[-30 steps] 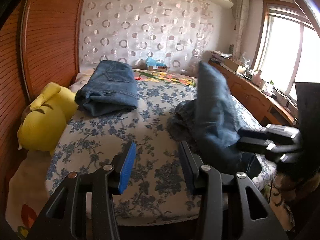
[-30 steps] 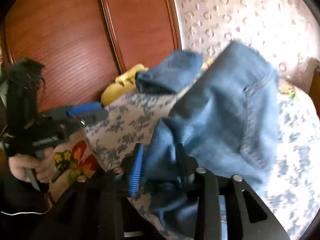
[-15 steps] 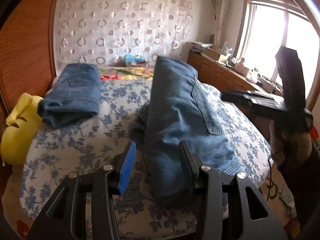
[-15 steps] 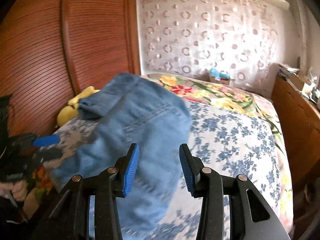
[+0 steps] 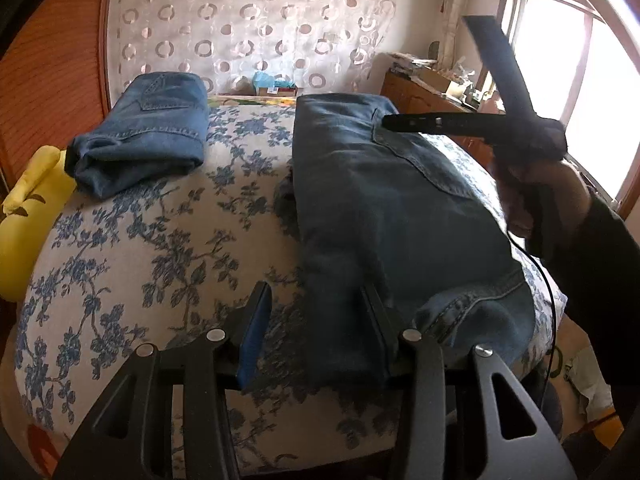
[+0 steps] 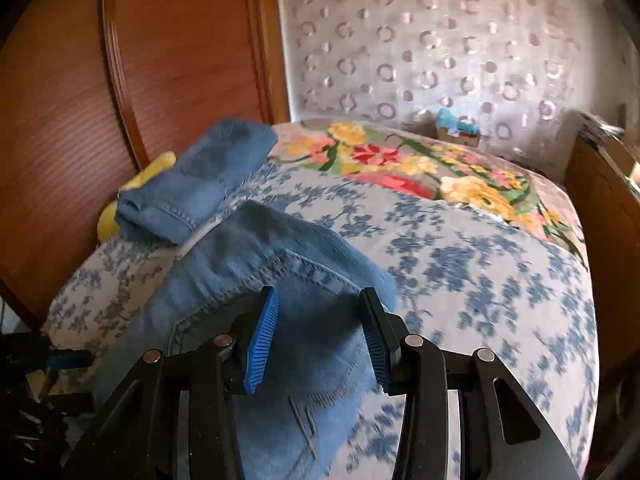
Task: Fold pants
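A pair of dark blue jeans [image 5: 392, 208] lies folded lengthwise on the floral bed sheet [image 5: 160, 248], waist end near me. My left gripper [image 5: 316, 328] hangs over the near left corner. The denim edge lies between its jaws against the right finger, and the blue left pad [image 5: 256, 332] stands clear of it. A hand [image 5: 540, 200] holds my right gripper [image 5: 400, 122] above the jeans' right side. In the right wrist view the right gripper [image 6: 320, 332] hovers over the denim [image 6: 260, 264]. Its jaws are opening and the pads press on nothing.
A second pair of jeans [image 5: 148, 128], folded, lies at the far left of the bed beside a yellow plush toy [image 5: 28, 216]. A wooden wardrobe [image 6: 160, 60] flanks the left side and a cluttered dresser [image 5: 432, 92] the right. A flowered quilt [image 6: 420, 164] covers the head end.
The jeans, lifted and swinging a second ago, now lie flat on the bed. The right gripper let go of them and pulled back. The left gripper sank toward their near corner.
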`<state>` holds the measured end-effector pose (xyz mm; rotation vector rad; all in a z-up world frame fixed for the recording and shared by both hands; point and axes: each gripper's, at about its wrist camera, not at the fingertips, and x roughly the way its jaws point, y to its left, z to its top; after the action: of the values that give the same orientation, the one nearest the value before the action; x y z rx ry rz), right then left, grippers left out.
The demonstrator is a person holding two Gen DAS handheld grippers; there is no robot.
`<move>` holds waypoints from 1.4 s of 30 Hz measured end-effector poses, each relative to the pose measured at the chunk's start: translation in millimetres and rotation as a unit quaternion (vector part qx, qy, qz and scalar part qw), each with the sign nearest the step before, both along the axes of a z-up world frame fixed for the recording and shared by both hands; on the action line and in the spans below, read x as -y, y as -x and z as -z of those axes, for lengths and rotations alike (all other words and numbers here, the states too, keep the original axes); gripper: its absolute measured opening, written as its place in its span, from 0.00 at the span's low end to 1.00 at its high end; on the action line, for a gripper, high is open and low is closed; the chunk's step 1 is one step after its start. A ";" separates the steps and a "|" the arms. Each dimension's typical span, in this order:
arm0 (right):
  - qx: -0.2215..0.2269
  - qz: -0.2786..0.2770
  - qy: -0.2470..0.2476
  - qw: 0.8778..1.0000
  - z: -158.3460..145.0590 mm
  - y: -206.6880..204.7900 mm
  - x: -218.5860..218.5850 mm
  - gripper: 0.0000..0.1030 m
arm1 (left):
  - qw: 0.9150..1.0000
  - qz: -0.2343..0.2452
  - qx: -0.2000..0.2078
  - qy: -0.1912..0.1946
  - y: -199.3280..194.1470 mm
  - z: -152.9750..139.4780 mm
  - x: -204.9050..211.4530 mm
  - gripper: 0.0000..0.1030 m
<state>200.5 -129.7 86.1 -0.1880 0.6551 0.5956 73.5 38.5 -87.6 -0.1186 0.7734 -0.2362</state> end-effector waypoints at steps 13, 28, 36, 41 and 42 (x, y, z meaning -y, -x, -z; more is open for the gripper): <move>-0.019 -0.009 -0.002 1.000 17.7 -27.2 -4.5 0.47 | 1.000 -0.016 0.013 -0.020 -30.2 -29.9 -4.3 0.44; -0.027 -0.011 -0.035 0.999 0.2 2.3 32.7 0.70 | 0.999 0.021 0.024 -0.037 -107.5 -47.6 19.0 0.44; -0.046 0.006 -0.032 0.998 12.1 3.8 40.5 0.70 | 0.999 0.034 0.022 -0.027 -133.5 -45.0 18.8 0.74; -0.061 0.015 -0.047 0.997 18.9 -6.3 43.0 0.78 | 0.999 0.035 0.016 -0.039 -146.8 -41.2 22.7 0.74; -0.064 0.017 -0.048 0.997 20.5 -9.5 42.2 0.79 | 0.998 0.035 0.013 -0.043 -149.1 -39.3 23.0 0.74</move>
<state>210.0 -171.9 65.5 -0.0483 0.7497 0.6078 222.6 15.5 -48.4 -0.0060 0.7608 -0.2707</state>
